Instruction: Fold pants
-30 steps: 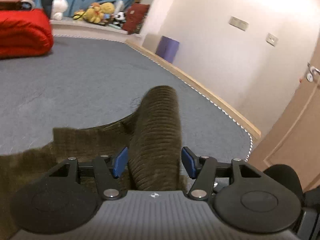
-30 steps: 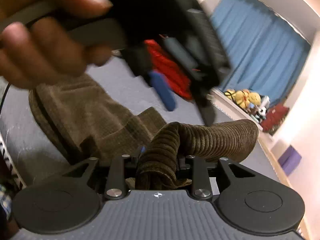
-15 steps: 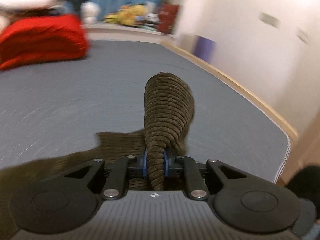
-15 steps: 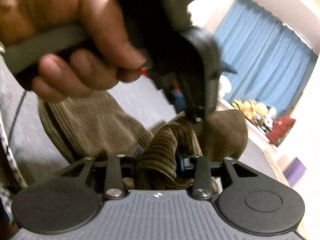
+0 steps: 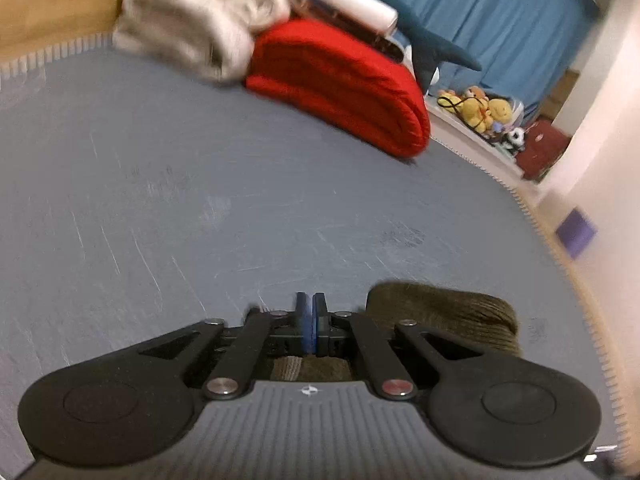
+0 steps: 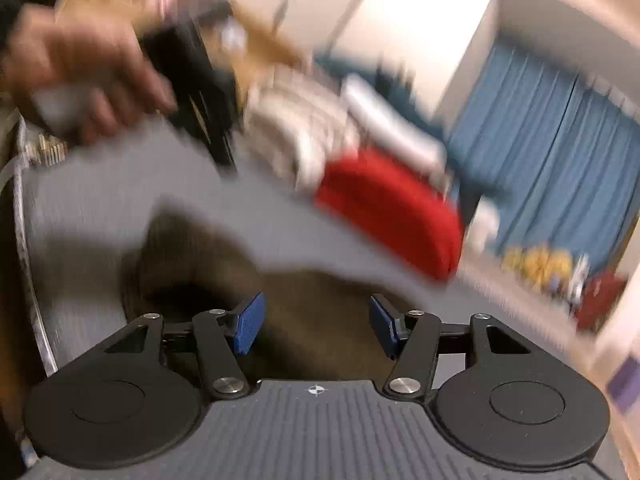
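Pants [image 6: 304, 320] lie beneath the spread right gripper [image 6: 316, 322]; no writing legible

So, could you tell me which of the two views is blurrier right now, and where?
Right wrist view: heavy motion blur smears the hand, red bedding and pants; only the open right gripper stays sharp. Left wrist view: mostly sharp, blurring on the white bedding; fisheye bends the mat edge.

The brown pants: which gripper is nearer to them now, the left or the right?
Right. The right gripper hangs open just over the pants. The left gripper, its fingers shut, is raised, with a fold of pants beside it.
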